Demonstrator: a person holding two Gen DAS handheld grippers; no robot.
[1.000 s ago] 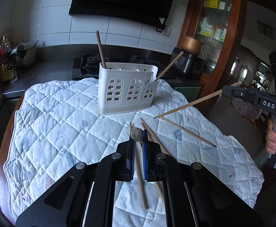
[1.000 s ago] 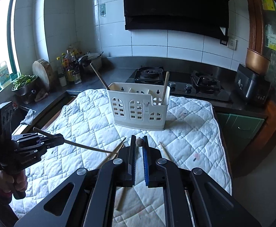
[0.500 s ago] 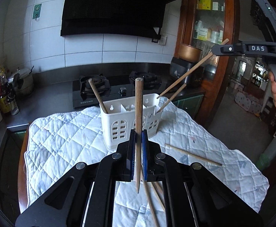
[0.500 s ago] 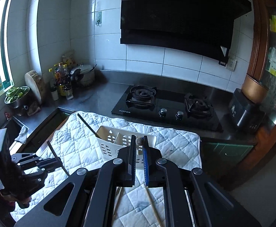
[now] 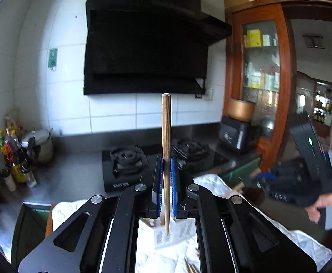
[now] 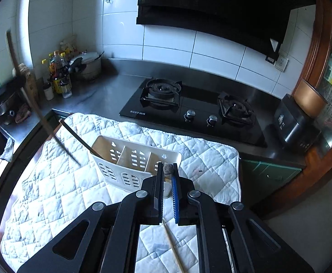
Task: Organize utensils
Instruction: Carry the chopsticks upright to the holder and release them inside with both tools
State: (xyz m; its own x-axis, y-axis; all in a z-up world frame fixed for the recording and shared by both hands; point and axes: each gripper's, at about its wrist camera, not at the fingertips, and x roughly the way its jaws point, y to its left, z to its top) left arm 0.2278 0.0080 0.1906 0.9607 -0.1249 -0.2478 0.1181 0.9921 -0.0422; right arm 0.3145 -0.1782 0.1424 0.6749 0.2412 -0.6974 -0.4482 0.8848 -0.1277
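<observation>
Counting four chopsticks from the right wrist, plus one white utensil holder (image 6: pixel 111 173) with three compartments. Holding one stick apiece in two grippers: left gripper (image 5: pixel 166 161) clamped on the upright chopstick (image 5: pixel 166 125), blue pads pressed to its shaft, thick end up; right gripper (image 6: pixel 167 170) pinched tight on the end-on chopstick (image 6: pixel 168 169), only its dark butt showing between the fingers. Standing on the quilted cloth (image 6: pixel 52 193), nearer its far edge: the holder, with a leaning chopstick (image 6: pixel 77 136) in the left compartment, top tipped out leftward. Hovering over the holder's right end with the right gripper; contents of that compartment hidden behind it. Hanging blurred above the cloth's left edge with the left-held stick, lower tip just left of the holder, apart from it. Lying flat near the cloth's near edge, under the right gripper: one loose chopstick (image 6: pixel 172 245). Showing more stick tips at the bottom of the left wrist view, too cropped to count.
</observation>
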